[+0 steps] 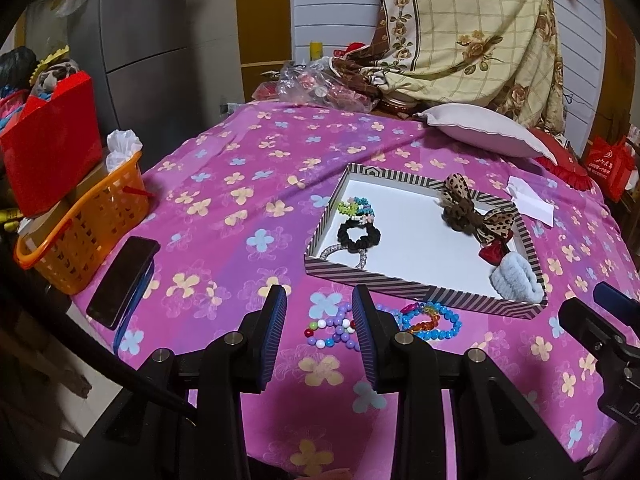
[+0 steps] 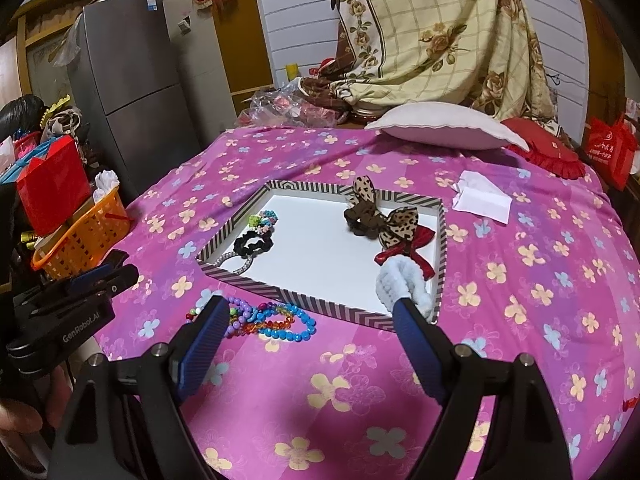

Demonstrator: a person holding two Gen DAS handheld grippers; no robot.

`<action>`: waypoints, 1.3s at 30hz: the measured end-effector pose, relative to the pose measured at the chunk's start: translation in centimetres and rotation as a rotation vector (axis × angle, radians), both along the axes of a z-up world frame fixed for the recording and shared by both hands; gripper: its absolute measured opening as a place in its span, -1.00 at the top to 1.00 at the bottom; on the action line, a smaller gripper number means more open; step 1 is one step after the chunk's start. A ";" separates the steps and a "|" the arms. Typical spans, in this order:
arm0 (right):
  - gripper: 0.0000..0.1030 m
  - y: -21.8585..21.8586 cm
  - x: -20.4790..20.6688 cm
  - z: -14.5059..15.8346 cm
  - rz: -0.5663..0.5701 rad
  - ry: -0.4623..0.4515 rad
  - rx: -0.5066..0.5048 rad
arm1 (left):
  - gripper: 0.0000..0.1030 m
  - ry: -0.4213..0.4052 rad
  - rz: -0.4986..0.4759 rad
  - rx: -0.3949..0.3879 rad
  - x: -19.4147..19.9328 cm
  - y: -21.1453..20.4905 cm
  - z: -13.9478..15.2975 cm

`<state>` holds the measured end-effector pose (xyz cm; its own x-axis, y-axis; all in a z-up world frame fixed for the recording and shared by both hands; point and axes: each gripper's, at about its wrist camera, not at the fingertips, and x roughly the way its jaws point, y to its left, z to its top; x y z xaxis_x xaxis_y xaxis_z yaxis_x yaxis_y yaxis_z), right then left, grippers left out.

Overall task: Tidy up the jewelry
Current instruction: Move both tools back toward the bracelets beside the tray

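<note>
A striped-rim white tray (image 1: 420, 284) (image 2: 320, 304) lies on the pink flowered cloth. It holds a black scrunchie (image 1: 359, 234) (image 2: 253, 245), a colourful bead band (image 1: 354, 206), a sparkly band (image 1: 344, 254), leopard bows (image 1: 476, 212) (image 2: 384, 216), a red bow (image 2: 416, 250) and a pale blue fluffy band (image 1: 516, 276) (image 2: 400, 280). Bead bracelets lie on the cloth in front of the tray: a purple one (image 1: 334, 330) (image 2: 240, 312) and a blue one (image 1: 438, 320) (image 2: 288, 326). My left gripper (image 1: 320, 308) is open, hovering over the purple bracelet. My right gripper (image 2: 310, 312) is open and empty above the tray's near edge.
An orange basket (image 1: 80, 232) and a red bag (image 1: 52, 160) stand at the left edge. A black phone (image 1: 122, 280) lies near the cloth's left edge. A pillow (image 1: 480, 128) and white paper (image 2: 482, 196) lie beyond the tray.
</note>
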<state>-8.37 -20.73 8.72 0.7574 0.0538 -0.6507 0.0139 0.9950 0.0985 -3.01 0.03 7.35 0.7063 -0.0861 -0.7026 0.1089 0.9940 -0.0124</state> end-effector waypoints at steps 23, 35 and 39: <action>-0.31 1.8 5.0 -8.4 0.152 0.145 0.021 | 0.30 0.169 0.070 -0.059 4.8 4.8 -4.8; -0.17 1.7 7.7 -11.2 0.141 0.210 0.004 | 0.30 0.344 -0.031 -0.131 8.5 1.9 -8.2; -0.17 1.4 8.0 -11.5 0.142 0.211 0.006 | 0.30 0.384 -0.065 -0.096 9.5 0.1 -9.0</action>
<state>-0.36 -19.37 -2.80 0.5894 0.1539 -0.7930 -0.1047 0.9880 0.1139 6.48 0.10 -1.63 0.3852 -0.2001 -0.9009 0.1407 0.9775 -0.1569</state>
